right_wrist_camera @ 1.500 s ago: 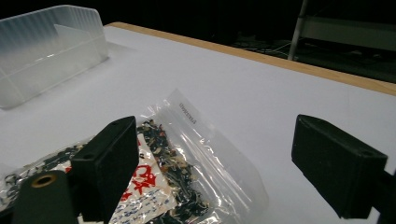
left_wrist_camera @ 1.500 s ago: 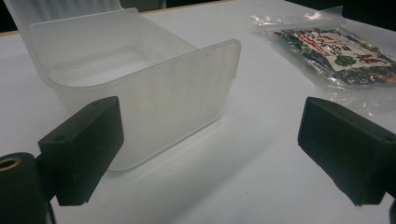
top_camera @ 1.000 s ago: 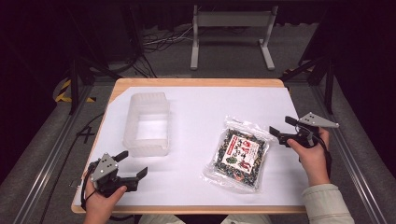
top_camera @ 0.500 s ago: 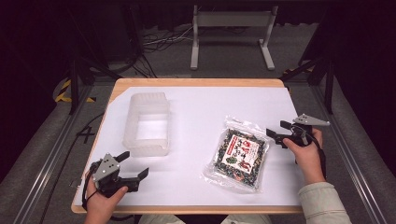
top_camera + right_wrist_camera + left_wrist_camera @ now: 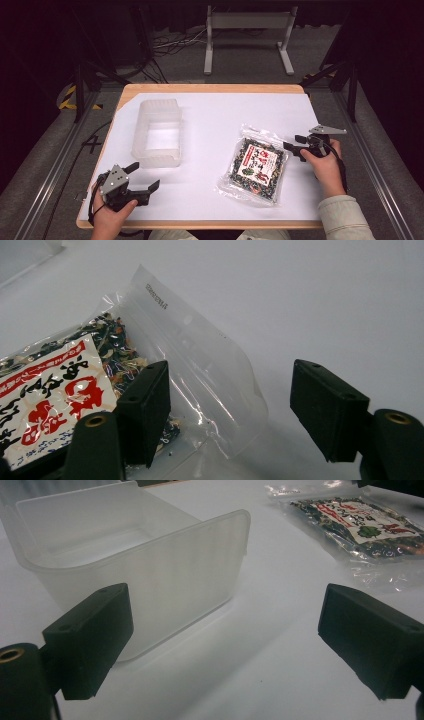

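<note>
A clear bag (image 5: 257, 169) of dark dried food with a red and white label lies flat at the right of the white table top. At the bag's right edge, my right gripper (image 5: 294, 144) is low over the table. Its jaws have just been closing. In the right gripper view the bag's clear sealed edge (image 5: 210, 375) lies between them, and the pads of the right gripper (image 5: 230, 410) are apart from it. A translucent plastic container (image 5: 159, 106) stands empty at the left. My left gripper (image 5: 145, 176) rests open in front of it, nothing between its jaws.
A white sheet (image 5: 225, 115) covers the wooden table. Behind the table stands a metal frame (image 5: 247, 30) with cables on the dark floor. In the left gripper view the container's wall (image 5: 165, 565) is close ahead, with the bag (image 5: 360, 527) farther off.
My right gripper has sunk toward the bag's right edge and its jaws have narrowed. The left gripper, the container and the bag have stayed where they were.
</note>
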A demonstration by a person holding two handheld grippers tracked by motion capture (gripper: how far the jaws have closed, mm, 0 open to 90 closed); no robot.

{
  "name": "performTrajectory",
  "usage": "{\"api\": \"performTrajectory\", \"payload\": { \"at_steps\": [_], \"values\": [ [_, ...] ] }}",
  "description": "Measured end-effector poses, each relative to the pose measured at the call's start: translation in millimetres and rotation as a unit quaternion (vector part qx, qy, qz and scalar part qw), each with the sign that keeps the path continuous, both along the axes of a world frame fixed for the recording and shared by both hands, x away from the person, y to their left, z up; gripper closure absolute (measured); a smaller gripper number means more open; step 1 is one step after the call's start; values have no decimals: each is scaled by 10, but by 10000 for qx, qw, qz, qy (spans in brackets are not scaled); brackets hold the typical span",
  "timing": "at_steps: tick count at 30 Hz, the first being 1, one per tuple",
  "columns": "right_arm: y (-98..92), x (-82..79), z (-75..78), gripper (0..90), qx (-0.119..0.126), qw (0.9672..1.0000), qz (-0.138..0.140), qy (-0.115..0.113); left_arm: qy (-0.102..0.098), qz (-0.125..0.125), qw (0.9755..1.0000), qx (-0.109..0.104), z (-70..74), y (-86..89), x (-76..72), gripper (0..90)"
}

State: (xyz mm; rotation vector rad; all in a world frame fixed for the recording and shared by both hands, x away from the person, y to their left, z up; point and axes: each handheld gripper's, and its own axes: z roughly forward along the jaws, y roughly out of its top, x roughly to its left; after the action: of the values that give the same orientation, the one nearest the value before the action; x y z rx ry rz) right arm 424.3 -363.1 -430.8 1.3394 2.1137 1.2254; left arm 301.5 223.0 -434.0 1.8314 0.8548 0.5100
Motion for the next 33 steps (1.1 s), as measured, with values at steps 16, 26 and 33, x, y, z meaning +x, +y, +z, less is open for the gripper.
{"api": "performTrajectory", "payload": {
  "at_steps": [16, 26, 33],
  "values": [
    [8, 69, -99, 356, 86, 9986, 177, 487, -21, -75, 9999, 116, -12, -46, 6, 85],
    [-2, 69, -108, 491, 274, 9972, 327, 611, -35, -73, 9999, 137, -15, -51, 7, 85],
    [16, 55, -96, 568, 148, 9976, 417, 537, -35, -54, 9999, 159, -17, -55, 5, 85]
  ]
}}
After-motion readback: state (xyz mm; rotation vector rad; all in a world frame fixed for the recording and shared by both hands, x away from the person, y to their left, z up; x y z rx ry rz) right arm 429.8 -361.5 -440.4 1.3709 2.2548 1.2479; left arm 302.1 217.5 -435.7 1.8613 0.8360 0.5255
